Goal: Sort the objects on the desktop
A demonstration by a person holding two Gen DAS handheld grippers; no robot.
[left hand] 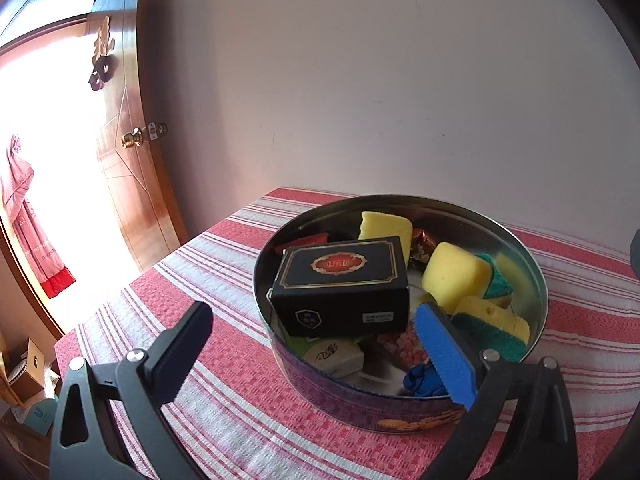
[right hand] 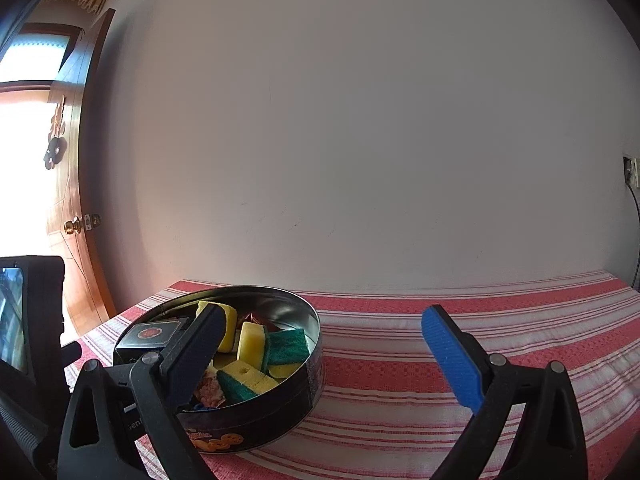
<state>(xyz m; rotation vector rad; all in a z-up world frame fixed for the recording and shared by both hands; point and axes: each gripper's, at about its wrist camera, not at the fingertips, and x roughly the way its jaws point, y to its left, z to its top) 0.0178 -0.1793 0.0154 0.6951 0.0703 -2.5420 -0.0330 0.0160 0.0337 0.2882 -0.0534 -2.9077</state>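
A round metal cookie tin (left hand: 400, 408) with shiny inner walls sits on the red-and-white striped woven tablecloth (left hand: 224, 400). Inside it, a black rectangular cardboard box (left hand: 344, 284) lies at the left, with porous yellow-and-green scouring sponges (left hand: 460, 276) to its right. The left gripper (left hand: 316, 332) hangs wide open, holding nothing, above the tin's near rim. The right gripper (right hand: 320, 336) gapes equally wide and empty, just right of the tin.

Tin (left hand: 536, 280) on the tablecloth (left hand: 224, 280), box (left hand: 344, 284) inside left of sponges (left hand: 456, 276), door (left hand: 132, 168) far left.
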